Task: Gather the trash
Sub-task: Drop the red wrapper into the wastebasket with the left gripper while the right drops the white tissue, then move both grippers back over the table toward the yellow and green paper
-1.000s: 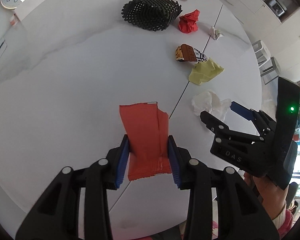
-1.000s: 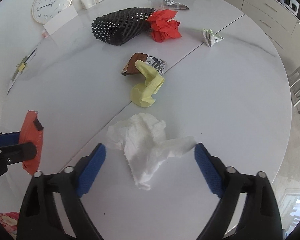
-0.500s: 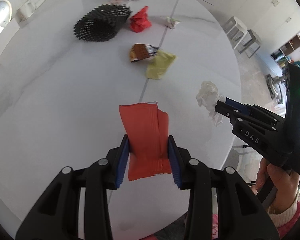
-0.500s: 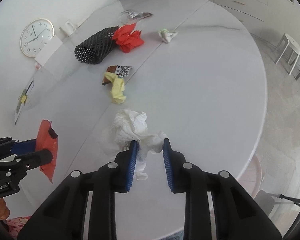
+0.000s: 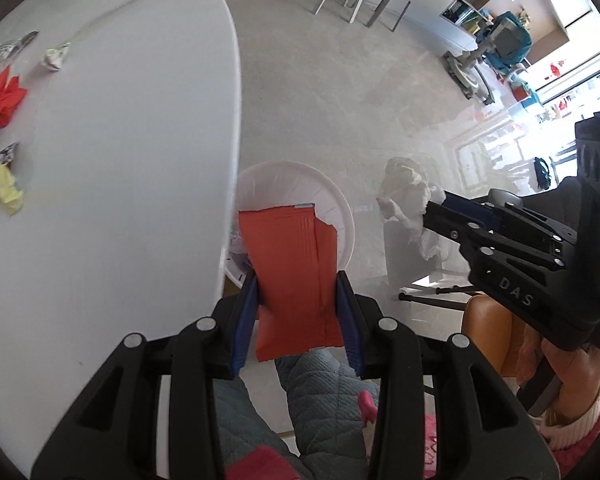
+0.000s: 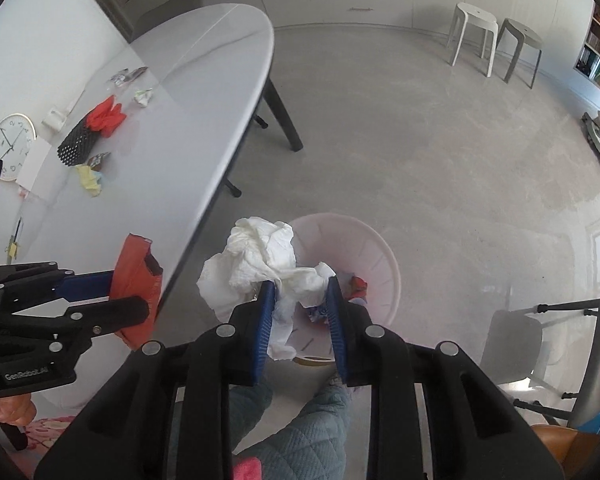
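- The left gripper [image 5: 296,312] is clenched on the red wrapper [image 5: 292,276], in the lower centre, over the white bin [image 5: 340,208].
- The right gripper [image 6: 300,312] is grasping the white tissue [image 6: 260,256] above the same bin.
- More trash lies on the table [image 6: 204,80], in the upper left.

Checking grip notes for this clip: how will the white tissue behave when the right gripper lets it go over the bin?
The tissue looks floppy: it billows above the right gripper and droops between the fingers. Probably very light, so it may drift rather than drop straight into the bin. It might cling briefly to the ribbed pads.
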